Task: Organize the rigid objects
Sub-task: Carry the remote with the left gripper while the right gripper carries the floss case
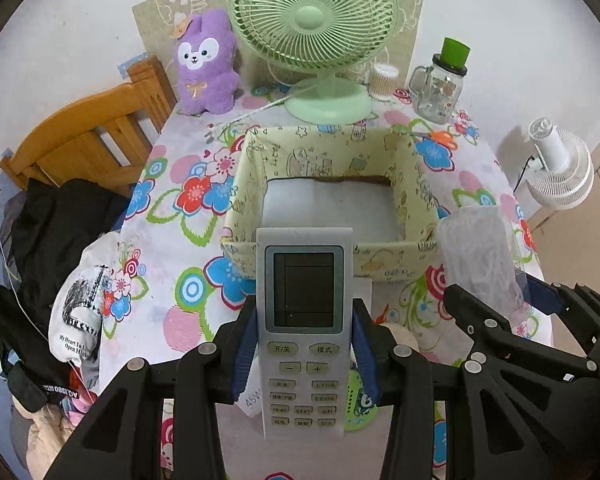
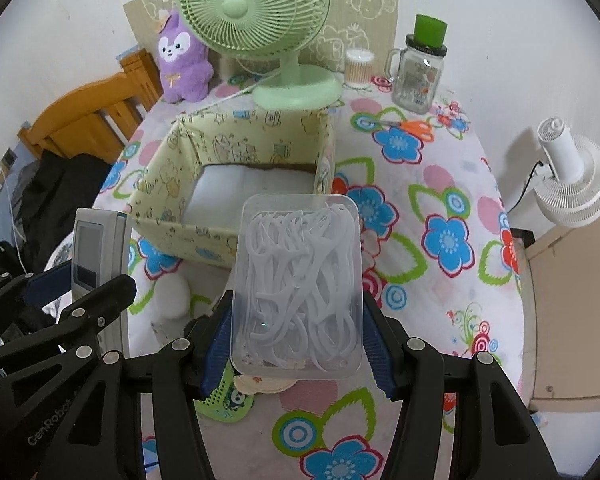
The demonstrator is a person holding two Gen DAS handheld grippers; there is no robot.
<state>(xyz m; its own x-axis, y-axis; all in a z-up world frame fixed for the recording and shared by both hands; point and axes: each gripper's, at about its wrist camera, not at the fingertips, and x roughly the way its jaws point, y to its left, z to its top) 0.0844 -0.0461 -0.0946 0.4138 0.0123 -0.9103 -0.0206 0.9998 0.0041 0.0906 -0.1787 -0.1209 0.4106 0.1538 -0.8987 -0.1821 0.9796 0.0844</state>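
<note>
My left gripper (image 1: 305, 354) is shut on a grey air-conditioner remote (image 1: 304, 312) and holds it upright above the table, just in front of the yellow patterned box (image 1: 256, 168). My right gripper (image 2: 296, 340) is shut on a clear plastic case of white floss picks (image 2: 298, 280), held above the table to the right front of the box (image 2: 156, 184). Each gripper shows in the other's view: the right one with the case (image 1: 480, 256), the left one with the remote (image 2: 96, 248). The box holds only a white liner.
On the floral tablecloth (image 2: 420, 208) stand a green desk fan (image 1: 316, 32), a purple plush rabbit (image 1: 206, 64), a cotton-swab tub (image 1: 383, 80), a glass jar with green lid (image 1: 440, 88) and orange scissors (image 2: 412, 126). A white egg-shaped object (image 2: 172, 294) and a green item (image 2: 228, 396) lie under the grippers. A wooden chair (image 1: 88, 136) stands left, a white fan (image 1: 560, 168) right.
</note>
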